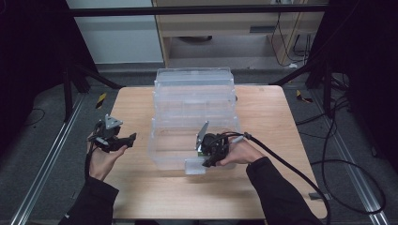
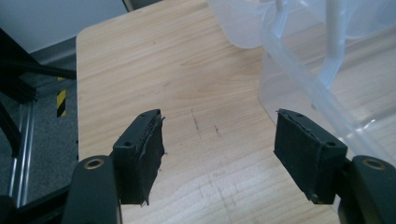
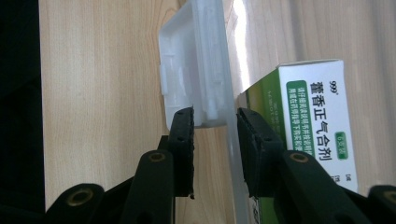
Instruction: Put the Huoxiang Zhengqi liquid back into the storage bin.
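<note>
A clear plastic storage box [image 1: 192, 103] with stacked trays stands in the middle of the wooden table [image 1: 131, 108]. My right gripper [image 1: 206, 162] is at its front edge, shut on the white latch [image 1: 195, 166] and the thin front wall. In the right gripper view the latch [image 3: 196, 65] sits between the pads of that gripper [image 3: 215, 119]. A green and white medicine carton [image 3: 313, 107] lies just behind the wall, inside the box. My left gripper [image 1: 129, 140] hangs open over bare wood left of the box, nothing between its jaws [image 2: 219, 140].
The clear box's rim [image 2: 327, 70] runs close to the left gripper's right pad. The table's left edge drops to grey floor with a metal rail [image 1: 47, 154]. A black cable [image 1: 291, 168] trails from the right gripper across the table's right front.
</note>
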A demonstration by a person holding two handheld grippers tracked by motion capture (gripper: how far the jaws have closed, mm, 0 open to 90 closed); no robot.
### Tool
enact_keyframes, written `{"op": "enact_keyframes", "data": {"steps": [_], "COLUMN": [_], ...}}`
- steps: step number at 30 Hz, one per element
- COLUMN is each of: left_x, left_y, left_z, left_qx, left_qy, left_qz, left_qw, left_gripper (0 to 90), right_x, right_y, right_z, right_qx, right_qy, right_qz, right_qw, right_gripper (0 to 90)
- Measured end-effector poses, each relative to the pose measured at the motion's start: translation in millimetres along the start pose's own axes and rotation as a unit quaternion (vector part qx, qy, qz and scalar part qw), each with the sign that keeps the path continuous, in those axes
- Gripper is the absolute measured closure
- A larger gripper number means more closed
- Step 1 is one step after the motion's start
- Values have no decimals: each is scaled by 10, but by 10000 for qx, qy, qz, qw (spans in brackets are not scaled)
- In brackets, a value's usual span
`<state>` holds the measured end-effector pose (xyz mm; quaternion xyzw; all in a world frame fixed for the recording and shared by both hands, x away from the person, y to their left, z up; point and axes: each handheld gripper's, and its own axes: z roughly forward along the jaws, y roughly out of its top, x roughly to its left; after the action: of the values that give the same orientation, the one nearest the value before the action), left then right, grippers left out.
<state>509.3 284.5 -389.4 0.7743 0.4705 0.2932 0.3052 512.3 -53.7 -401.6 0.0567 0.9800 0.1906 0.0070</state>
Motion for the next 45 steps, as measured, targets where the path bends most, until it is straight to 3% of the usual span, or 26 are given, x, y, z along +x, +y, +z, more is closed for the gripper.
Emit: {"op": "enact_keyframes", "data": {"steps": [9, 23, 27, 32, 38, 45], "left_x": [-34, -103, -115, -132, -182, -258], "left_y": [337, 783, 896, 996, 1092, 1194], "left_z": [-40, -125, -133, -126, -124, -110], "left_qx": [-90, -111, -148, -139, -198, -175], "left_qy": [-41, -328, -513, -543, -667, -788], "left_qz": [359, 999, 1091, 1172, 1396, 1744], "left_qw": [9993, 9944, 9926, 9915, 9878, 9814], "left_gripper": [323, 327, 329, 336, 333, 329], "right_x": [4, 4, 1, 4, 6, 9], "right_y": [0, -1, 1, 0, 1, -1], "right_z": [0, 1, 0, 2, 1, 0], "right_qx": [7, 2, 15, 7, 16, 11], "right_qy": [-7, -19, 2, -17, -19, -15], "right_qz": [-8, -36, -27, -52, -40, -36], "right_qw": [10000, 10000, 10000, 10000, 10000, 10000], "right_gripper": [679, 679, 679, 680, 679, 679]}}
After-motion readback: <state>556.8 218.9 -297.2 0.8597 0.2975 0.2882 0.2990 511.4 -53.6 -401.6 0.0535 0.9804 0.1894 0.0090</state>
